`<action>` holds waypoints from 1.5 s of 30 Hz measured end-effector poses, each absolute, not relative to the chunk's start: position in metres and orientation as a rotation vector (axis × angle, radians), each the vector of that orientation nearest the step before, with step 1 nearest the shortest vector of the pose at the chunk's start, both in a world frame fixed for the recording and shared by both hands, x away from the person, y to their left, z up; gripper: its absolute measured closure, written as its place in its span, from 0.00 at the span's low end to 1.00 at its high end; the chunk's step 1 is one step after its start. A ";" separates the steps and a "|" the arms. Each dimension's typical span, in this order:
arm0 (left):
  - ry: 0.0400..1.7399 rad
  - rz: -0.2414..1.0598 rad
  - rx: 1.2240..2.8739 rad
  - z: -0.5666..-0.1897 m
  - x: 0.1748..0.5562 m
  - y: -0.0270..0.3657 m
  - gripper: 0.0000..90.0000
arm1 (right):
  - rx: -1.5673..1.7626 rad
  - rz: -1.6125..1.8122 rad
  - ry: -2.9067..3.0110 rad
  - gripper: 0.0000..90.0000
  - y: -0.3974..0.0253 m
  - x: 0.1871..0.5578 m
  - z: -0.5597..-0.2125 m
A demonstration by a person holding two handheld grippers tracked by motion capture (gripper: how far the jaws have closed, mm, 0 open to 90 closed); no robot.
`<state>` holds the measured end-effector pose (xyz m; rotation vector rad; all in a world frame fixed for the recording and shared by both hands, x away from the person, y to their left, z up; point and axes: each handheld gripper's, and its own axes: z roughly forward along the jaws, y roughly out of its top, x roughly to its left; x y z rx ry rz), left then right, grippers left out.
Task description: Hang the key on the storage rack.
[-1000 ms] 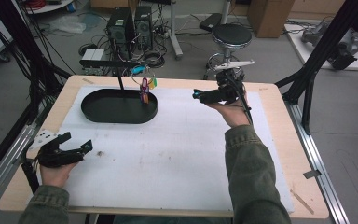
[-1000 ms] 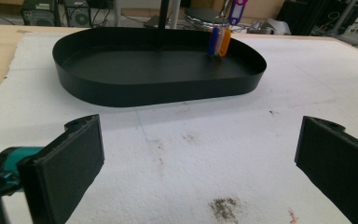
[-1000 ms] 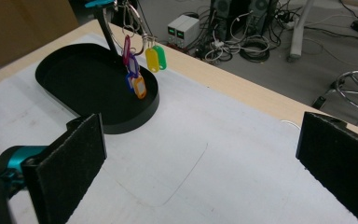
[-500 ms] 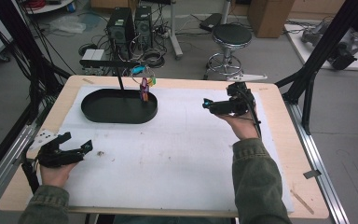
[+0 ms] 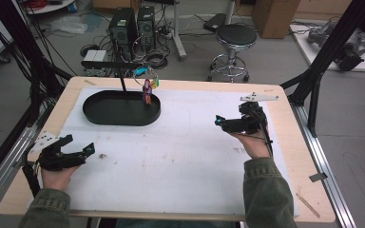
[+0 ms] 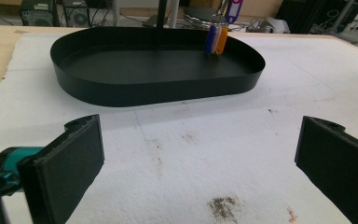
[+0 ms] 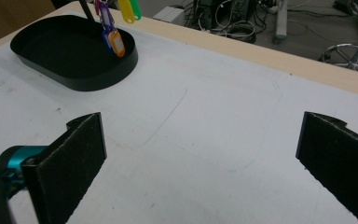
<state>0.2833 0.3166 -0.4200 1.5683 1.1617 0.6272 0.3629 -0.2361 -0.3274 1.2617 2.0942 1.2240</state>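
On white mat: left gripper (image 5: 78,151) and right gripper (image 5: 224,124) jaws spread wide, empty; key tags (image 5: 147,90) hang over black tray (image 5: 123,118).

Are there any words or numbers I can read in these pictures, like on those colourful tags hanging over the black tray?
None can be read.
The key tags have pale label windows, but they are too small and blurred to show any writing.
The black tray is plain, with no label.
The computer boxes on the floor behind the table are too far off to show any brand.
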 end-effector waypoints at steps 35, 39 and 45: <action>1.166 0.625 1.589 -0.421 0.283 0.316 0.02 | 1.343 1.190 2.040 0.01 -0.274 0.322 -0.389; 1.165 0.624 1.590 -0.421 0.283 0.316 0.02 | 1.351 1.168 2.011 0.01 -0.278 0.318 -0.395; 1.167 0.625 1.591 -0.421 0.283 0.317 0.02 | 1.341 1.147 1.960 0.01 -0.281 0.311 -0.402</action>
